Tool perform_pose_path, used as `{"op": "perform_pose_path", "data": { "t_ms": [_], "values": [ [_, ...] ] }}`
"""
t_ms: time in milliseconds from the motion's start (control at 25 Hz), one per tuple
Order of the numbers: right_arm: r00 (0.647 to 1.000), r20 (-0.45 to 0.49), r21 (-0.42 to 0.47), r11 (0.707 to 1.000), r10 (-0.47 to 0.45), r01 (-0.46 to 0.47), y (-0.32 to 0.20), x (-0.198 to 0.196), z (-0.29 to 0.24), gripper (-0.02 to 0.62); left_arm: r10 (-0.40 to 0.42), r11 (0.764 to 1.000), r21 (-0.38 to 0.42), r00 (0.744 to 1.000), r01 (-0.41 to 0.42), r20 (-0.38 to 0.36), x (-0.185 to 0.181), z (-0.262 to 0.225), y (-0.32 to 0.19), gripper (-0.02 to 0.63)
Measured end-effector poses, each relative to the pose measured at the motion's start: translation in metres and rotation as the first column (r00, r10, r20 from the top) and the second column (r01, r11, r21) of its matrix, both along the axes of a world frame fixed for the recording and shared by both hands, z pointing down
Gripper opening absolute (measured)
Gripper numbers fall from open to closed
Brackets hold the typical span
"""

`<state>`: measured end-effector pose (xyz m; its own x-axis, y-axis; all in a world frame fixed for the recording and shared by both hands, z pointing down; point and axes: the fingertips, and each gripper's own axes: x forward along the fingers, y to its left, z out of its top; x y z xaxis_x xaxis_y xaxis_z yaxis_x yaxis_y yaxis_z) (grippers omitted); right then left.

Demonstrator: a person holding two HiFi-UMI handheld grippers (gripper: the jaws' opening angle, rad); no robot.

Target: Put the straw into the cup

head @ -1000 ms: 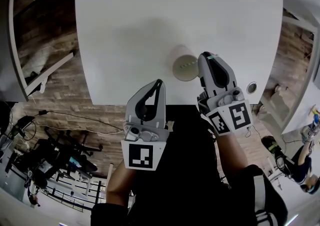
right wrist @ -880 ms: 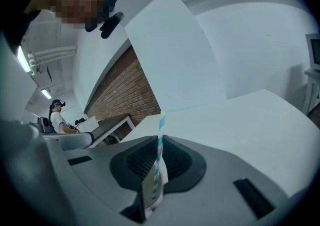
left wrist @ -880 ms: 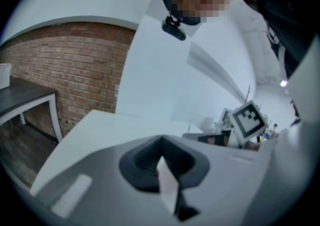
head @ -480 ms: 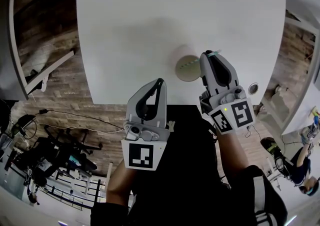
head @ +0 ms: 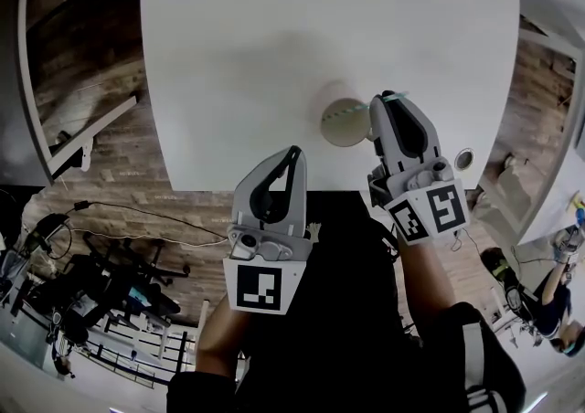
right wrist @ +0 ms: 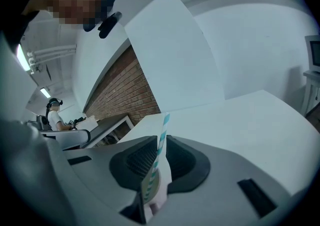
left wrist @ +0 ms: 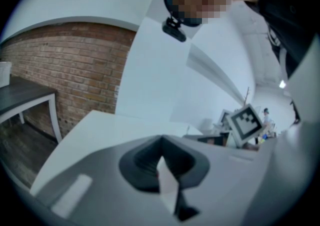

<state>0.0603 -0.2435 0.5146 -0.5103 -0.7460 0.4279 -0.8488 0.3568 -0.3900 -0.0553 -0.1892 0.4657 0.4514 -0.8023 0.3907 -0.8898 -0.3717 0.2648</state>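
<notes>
Right now the person's right gripper hovers over the white table, just at 3 o'clock of the cup. Its jaws are clamped on the teal-and-white striped straw. The right gripper view shows the straw pinched between the two dark pads, running along them and sticking out past the tips. From the head view only the straw's teal end shows, at the gripper's tip, near the cup's rim at about 2 o'clock and not inside the cup. The cup stands upright, mouth open to the camera, close to the table's 6 o'clock edge. The left gripper is held at 7 o'clock of the cup, well apart from it, its tip over the table's near edge. Its jaws are pressed together with nothing between them.
</notes>
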Motion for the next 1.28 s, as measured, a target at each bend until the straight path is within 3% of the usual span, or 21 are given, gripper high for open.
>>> {"op": "perform_pose_path", "data": {
  "t_ms": [480,720,1080,1280],
  "values": [
    [0.996,-0.008,0.033,0.996,0.086,-0.086,0.018,0.021,-0.017,0.055,0.019,0.999,0.042,1.000,-0.018,-0.003,0.004,-0.019,0.022,0.003],
    [0.994,0.002,0.084,0.991,0.106,-0.106,0.032,0.023,-0.050,0.048,0.038,0.995,0.091,0.999,-0.037,-0.009,0.003,-0.043,0.035,0.003],
    [0.996,-0.002,0.123,0.989,0.090,-0.089,0.077,0.004,-0.103,0.011,0.064,0.988,0.147,0.997,-0.056,-0.052,-0.008,-0.087,0.072,0.003],
    [0.996,-0.008,0.170,0.982,0.086,-0.083,0.108,-0.012,-0.131,0.008,0.071,0.972,0.226,0.996,-0.057,-0.054,-0.023,-0.118,0.097,0.003]
  ]
}}
